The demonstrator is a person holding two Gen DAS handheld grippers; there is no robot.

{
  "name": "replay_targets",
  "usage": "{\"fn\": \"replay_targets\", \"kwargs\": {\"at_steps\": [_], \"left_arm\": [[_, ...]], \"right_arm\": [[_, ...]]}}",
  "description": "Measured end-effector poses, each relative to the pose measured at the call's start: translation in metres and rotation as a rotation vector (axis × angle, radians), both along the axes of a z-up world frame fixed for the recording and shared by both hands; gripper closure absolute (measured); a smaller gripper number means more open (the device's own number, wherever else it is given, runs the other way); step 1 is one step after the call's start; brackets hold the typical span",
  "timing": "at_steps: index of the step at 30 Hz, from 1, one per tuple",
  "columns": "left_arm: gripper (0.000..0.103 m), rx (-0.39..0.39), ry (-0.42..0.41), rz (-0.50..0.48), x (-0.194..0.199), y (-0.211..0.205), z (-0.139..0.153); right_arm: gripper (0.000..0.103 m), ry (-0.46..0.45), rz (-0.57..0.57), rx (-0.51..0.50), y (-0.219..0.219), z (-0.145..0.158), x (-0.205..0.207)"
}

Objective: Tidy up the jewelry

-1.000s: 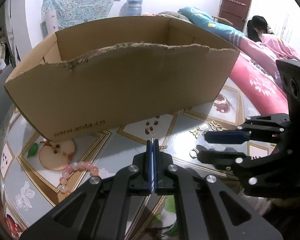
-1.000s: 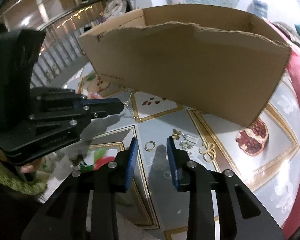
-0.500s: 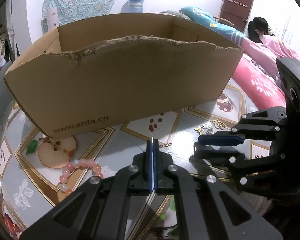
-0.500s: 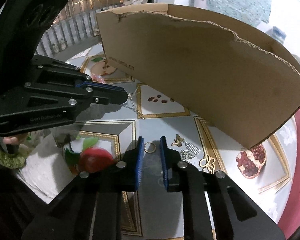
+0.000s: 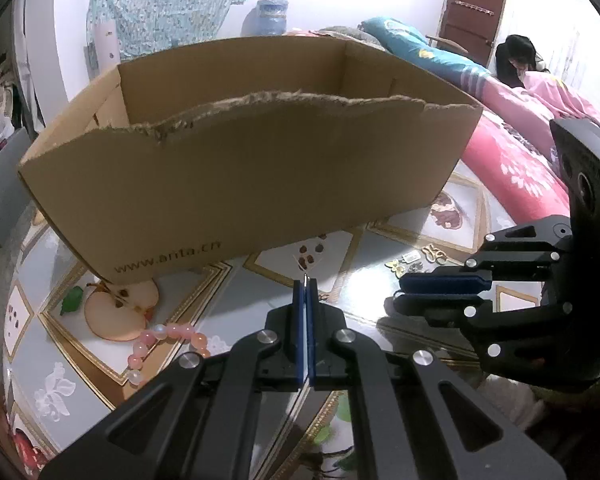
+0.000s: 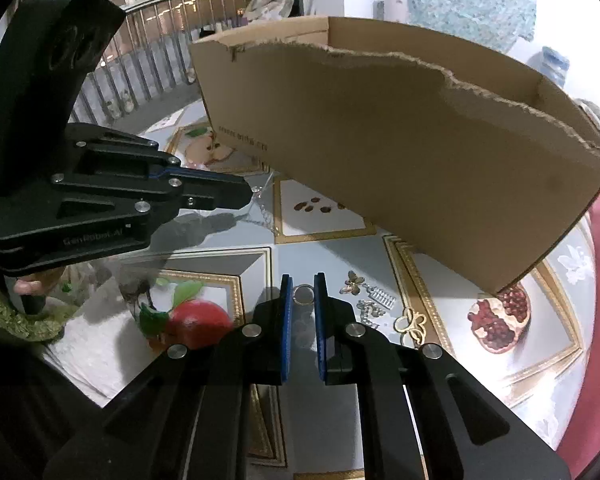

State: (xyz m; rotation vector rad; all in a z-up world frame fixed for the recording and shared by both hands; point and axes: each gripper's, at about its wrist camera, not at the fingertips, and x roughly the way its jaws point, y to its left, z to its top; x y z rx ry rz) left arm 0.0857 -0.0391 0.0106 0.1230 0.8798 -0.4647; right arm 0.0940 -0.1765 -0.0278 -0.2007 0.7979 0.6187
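**Right tongs narrowed on ring, grip not confirmed**

Change over the last second: right tongs point(image 6: 303, 280) go from a wide gap to a slim one. Ring point(image 6: 303, 294) sat ahead of the tips before; now it lies on the desk point(image 6: 332, 258) right at the tips, flanked by both blue pads. A sliver of gap shows on each side, so I can't call it pinched yet. Ring looks flat on the glass, not lifted.

Left tongs point(image 5: 305, 284) unchanged: fully closed, pinching a thin chain point(image 6: 262, 210) that hangs from the tip to the desk. Same spot, same angle as before.

Box point(image 6: 400, 140) stands just behind both tongs, open top, torn front edge. Inside not visible from either view.

Rest of the jewelry is on the desk:
- butterfly charm point(image 6: 352, 282) and silver bits just right of the ring
- gold clover point(image 6: 414, 322) further right
- pink bracelet point(image 5: 168, 332) on the left, near the box corner

My read: right side is at the grasp step for the ring, left is parked with the chain ready to go. Nothing is seen in the box yet, so the task looks early. Risk: thin ring flat on slick glass, pads may skid over it or flick it toward the charms.
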Motion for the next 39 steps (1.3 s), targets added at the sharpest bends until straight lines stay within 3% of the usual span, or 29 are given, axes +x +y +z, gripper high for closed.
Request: {"fn": "replay_targets", "kwargs": {"at_steps": [6, 13, 17, 20, 30, 34, 36, 39], "left_arm": [[0.102, -0.017, -0.036, -0.009, -0.005, 0.0, 0.019], [0.102, -0.053, -0.168, -0.078, -0.009, -0.004, 0.081], [0.102, -0.058, -0.234, -0.078, 0.011, -0.004, 0.107], [0.102, -0.05, -0.244, -0.048, 0.036, -0.001, 0.112], [0.102, -0.037, -0.066, -0.011, 0.131, -0.011, 0.071], [0.098, -0.067, 0.004, -0.003, 0.146, -0.012, 0.055], [0.085, -0.081, 0.011, 0.01, 0.149, -0.009, 0.051], [0.084, -0.105, 0.005, 0.021, 0.147, -0.004, 0.052]], "right_arm": [[0.095, -0.026, -0.012, 0.058, -0.014, 0.022, -0.01], [0.095, -0.12, -0.019, 0.154, -0.03, 0.081, -0.006], [0.095, -0.167, -0.041, 0.274, -0.044, 0.119, 0.014], [0.095, -0.148, -0.077, 0.297, -0.044, 0.126, 0.041], [0.094, 0.114, -0.241, 0.167, -0.024, 0.085, 0.123], [0.084, 0.127, -0.276, 0.176, -0.034, 0.082, 0.128], [0.082, 0.116, -0.282, 0.206, -0.044, 0.086, 0.125], [0.082, 0.088, -0.302, 0.237, -0.06, 0.094, 0.119]]}}
